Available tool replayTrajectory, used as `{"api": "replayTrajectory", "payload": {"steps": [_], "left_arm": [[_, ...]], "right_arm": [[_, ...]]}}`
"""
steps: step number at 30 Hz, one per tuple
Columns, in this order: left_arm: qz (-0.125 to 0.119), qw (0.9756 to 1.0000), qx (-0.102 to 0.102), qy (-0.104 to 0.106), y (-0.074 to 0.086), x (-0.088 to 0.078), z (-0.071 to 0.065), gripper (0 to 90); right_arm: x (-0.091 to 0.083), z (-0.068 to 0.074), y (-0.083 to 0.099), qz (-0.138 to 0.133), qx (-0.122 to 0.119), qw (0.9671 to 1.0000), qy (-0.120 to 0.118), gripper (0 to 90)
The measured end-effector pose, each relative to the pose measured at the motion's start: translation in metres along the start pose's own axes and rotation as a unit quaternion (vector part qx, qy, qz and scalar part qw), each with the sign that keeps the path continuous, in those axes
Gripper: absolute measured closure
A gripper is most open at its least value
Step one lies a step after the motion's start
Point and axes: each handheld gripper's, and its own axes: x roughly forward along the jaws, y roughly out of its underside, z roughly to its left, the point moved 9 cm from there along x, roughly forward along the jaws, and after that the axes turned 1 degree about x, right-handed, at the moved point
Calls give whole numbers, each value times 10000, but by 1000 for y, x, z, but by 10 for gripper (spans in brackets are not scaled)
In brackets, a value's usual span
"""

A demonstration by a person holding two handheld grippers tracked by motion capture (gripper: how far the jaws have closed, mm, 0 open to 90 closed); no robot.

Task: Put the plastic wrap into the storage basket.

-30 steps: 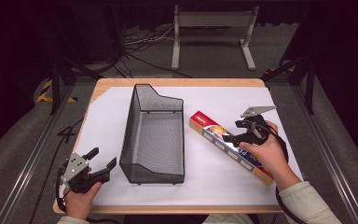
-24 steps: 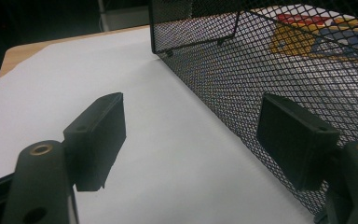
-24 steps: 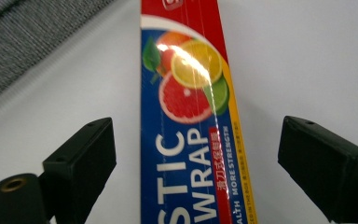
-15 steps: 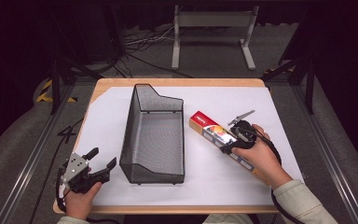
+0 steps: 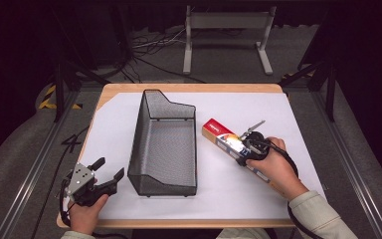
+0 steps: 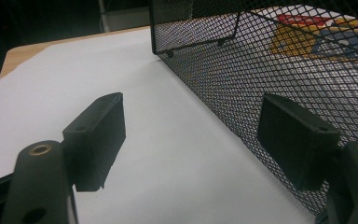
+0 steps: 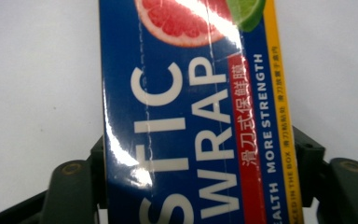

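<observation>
Surface (image 5: 308, 119) covered with white paper. Black wire-mesh basket (image 5: 164, 144) stands at centre, long axis running 12 to 6 o'clock, open top, nothing visible inside.

Plastic wrap box (image 5: 219, 133), long and narrow, lies flat on the paper at 3 o'clock of the basket, just beside its wall but apart from it, slanting from about 11 toward 5 o'clock. In the right gripper view its blue printed top (image 7: 186, 116) faces up, grapefruit picture toward the far end.

Right gripper (image 5: 246, 147) is down over the box near mid-length. Its jaws straddle the narrow width, one pad at each long side, close against the cardboard. Whether they are actually pressing it I cannot tell. Taking it across the short dimension, near the middle, looks chosen so the long box would lift level rather than tip.

Left gripper (image 5: 108, 172) sits at 7 o'clock of the basket near the surface's front corner. Jaws spread wide, nothing between them, right-hand pad (image 6: 298, 140) next to the mesh wall. Judged to be parked, or ready to steady the basket.
</observation>
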Motion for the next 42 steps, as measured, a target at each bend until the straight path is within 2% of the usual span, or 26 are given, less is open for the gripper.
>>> {"api": "replayTrajectory", "payload": {"steps": [2,4,10,15,17,21,23,30,42], "left_arm": [[3,10000,0,0,0,0,0,245],[3,10000,1,-7,0,0,0,244],[-7,10000,-9,-8,0,0,1,244],[-19,10000,-4,-9,0,0,1,244],[-6,10000,-3,-10,0,0,1,244],[-13,10000,-22,-10,0,0,0,245],[-13,10000,-15,-15,0,0,1,244],[-16,10000,-23,-12,0,-1,1,244],[-24,10000,-34,-51,1,-3,2,245]], "right_arm": [[-1,1,0,10,-100,9999,-63,386],[-1,2,-1,76,-199,9998,-19,396],[-2,2,-2,132,-204,9997,-30,401],[-9,1,-5,-90,-41,9999,-125,402],[-15,2,-8,-184,21,9997,-175,403],[-32,5,-15,-316,-29,9993,-210,403],[-41,7,-20,-422,75,9988,-232,403],[-61,9,-34,-790,144,9967,-78,403],[-85,17,-55,-1070,286,9937,-150,403]]}}
